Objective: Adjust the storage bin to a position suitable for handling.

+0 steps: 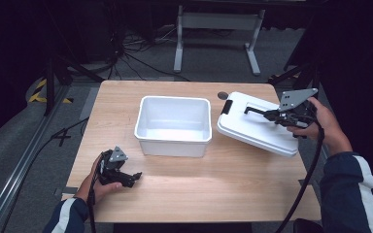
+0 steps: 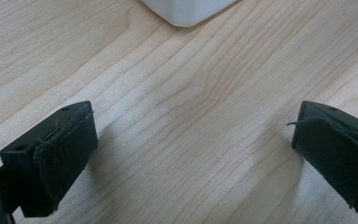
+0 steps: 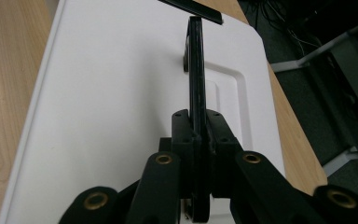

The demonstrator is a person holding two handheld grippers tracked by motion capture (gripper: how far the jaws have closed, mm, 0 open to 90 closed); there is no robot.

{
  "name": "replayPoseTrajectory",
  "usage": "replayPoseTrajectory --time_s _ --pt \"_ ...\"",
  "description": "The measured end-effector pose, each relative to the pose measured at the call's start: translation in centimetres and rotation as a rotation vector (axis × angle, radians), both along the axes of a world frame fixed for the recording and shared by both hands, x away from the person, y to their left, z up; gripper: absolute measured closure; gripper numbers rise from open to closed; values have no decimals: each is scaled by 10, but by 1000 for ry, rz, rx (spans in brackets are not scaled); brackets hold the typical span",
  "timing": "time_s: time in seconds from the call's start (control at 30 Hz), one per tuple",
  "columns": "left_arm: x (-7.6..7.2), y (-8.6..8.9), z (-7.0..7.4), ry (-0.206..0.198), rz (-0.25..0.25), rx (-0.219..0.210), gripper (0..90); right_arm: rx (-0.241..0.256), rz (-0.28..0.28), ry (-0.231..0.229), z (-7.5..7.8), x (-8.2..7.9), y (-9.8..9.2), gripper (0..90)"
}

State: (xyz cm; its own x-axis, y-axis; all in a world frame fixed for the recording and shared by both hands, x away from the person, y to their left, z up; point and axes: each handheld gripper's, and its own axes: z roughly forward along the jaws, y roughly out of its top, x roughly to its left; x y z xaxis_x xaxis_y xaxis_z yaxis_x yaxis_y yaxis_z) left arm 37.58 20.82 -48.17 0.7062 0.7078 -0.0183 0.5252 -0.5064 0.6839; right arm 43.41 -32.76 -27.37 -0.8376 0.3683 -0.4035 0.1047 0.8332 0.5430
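My right gripper (image 1: 272, 115) is clamped on the black handle (image 3: 196, 70) of the white lid (image 1: 252, 127), the jaws pinched flat against the thin bar on both sides. The lid hangs tilted beneath it, its low edge toward me near the wooden table (image 1: 184, 194), just beside the open white bin (image 1: 173, 125) that sits off to that gripper's left. My left gripper (image 1: 126, 178) rests low on the table near my edge, jaws spread wide with nothing between them; the bin's corner (image 2: 186, 11) lies just ahead of it.

The worry is the grip itself. I hold a narrow, hinged handle well off the lid's middle, so the lid can swing or twist under the jaws as I carry it across. If it pivots, the low edge could catch the bin's rim and shove the bin away, since nothing is steadying it. A slack pinch would let the handle slide out and drop the lid.
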Motion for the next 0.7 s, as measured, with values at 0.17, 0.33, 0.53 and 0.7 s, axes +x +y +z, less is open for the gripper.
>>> replayPoseTrajectory --time_s 0.17,0.33,0.53,0.7 --pt "0 0 0 0 0 0 5 1 -17 23 -14 5 -4 843" --pt "0 0 0 0 0 0 5 -17 -41 54 -32 13 -3 843" --pt "0 0 0 0 0 0 6 -2 -51 72 -46 19 -2 843" --pt "0 0 0 0 0 0 5 2 -58 92 -59 23 -1 843"
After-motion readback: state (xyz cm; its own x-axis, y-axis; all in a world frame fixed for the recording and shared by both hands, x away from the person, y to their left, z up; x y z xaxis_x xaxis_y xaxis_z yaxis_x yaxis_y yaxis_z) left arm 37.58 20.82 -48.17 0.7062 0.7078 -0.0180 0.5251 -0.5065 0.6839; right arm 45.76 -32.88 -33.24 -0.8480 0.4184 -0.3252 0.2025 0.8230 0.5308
